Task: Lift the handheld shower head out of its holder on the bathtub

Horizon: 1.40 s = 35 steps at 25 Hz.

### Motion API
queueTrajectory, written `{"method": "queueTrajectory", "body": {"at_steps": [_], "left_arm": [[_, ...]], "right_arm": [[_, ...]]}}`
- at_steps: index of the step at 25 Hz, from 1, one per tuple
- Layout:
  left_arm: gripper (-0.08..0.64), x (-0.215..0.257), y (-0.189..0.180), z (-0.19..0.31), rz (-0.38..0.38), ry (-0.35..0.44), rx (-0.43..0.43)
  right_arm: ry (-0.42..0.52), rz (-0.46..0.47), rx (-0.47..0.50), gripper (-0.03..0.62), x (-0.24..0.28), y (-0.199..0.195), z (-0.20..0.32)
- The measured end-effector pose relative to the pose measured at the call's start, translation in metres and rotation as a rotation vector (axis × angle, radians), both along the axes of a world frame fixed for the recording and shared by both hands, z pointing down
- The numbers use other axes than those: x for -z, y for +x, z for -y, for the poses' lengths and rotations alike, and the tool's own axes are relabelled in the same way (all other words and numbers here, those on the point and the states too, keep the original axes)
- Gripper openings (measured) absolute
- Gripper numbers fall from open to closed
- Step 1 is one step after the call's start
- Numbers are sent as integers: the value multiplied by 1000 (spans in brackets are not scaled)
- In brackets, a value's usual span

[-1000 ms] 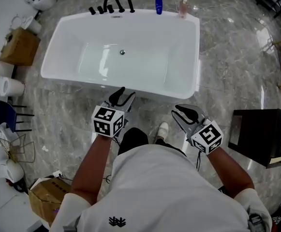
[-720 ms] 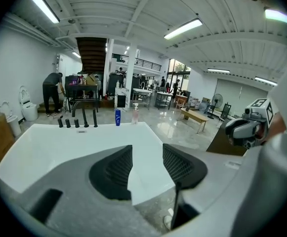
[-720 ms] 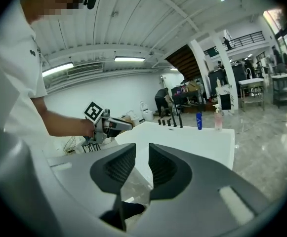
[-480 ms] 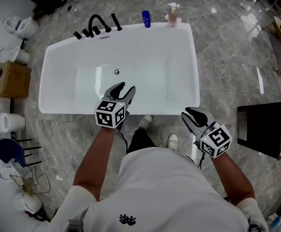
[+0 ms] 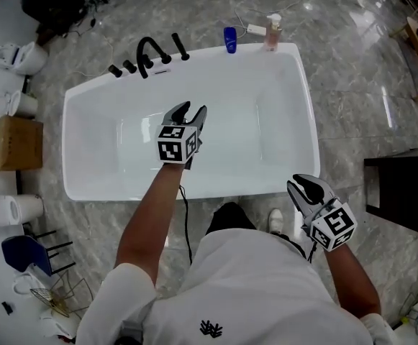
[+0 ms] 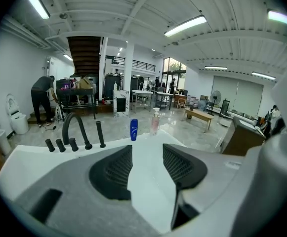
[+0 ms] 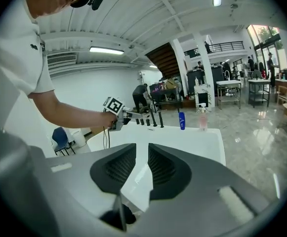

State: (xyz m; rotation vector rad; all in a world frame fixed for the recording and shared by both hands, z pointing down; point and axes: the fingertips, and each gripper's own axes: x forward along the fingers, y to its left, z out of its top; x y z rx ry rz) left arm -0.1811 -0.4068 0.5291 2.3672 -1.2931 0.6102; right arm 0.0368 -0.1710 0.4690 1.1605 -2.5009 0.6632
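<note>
The handheld shower head [image 5: 180,47] is a slim black stick standing upright in its holder on the far rim of the white bathtub [image 5: 79,185], just right of the arched black faucet [image 5: 147,50]. My left gripper [image 5: 191,112] hangs over the tub's basin, pointing at the fittings, open and empty. In the left gripper view the shower head [image 6: 100,134] stands well beyond the left gripper [image 6: 147,152]. My right gripper [image 5: 306,187] is outside the tub's near right corner, jaws slightly apart and empty. The right gripper view shows the right gripper [image 7: 142,149] and the distant shower head [image 7: 161,119].
Black knobs [image 5: 121,68] sit left of the faucet. A blue bottle [image 5: 229,39] and a pink pump bottle [image 5: 272,31] stand on the far rim. A cardboard box [image 5: 16,142] and toilets lie left, a dark cabinet [image 5: 403,189] right. A person [image 6: 42,100] bends over far behind the tub.
My left gripper has gone forward from the tub's near rim to over the basin, closer to the faucet. My right gripper has moved right along the near rim. The tub appears nearer.
</note>
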Motion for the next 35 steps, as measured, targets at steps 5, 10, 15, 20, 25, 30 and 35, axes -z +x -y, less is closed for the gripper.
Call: {"method": "queueTrajectory", "body": {"at_steps": [5,10,15,20,25,30,35], "left_arm": [[198,-24,-27,73,18,-7,17],[198,-58,-46,132,42,-24,11],[199,-92,-62,180,65,-44,32],[206,-118,-66,219,82,-54,33],[216,-137,-71,258,104,-60,41],[222,-155,-80,291,119,-67,64],[227,-175,-86,323,145,-67,85]], "right_arm": [[-55,-39,-53,89,-19,-14,22],[-140,-81,-44,89,-55,-41,42],[-253,-97,-20,84,-92,-67,62],[-332,-122,15,81,-123,-82,79],[-427,-151,42,80,-150,-87,90],[-503,-168,94,72,-175,-96,101],[-544,-189,124,71,-199,-100,111]]}}
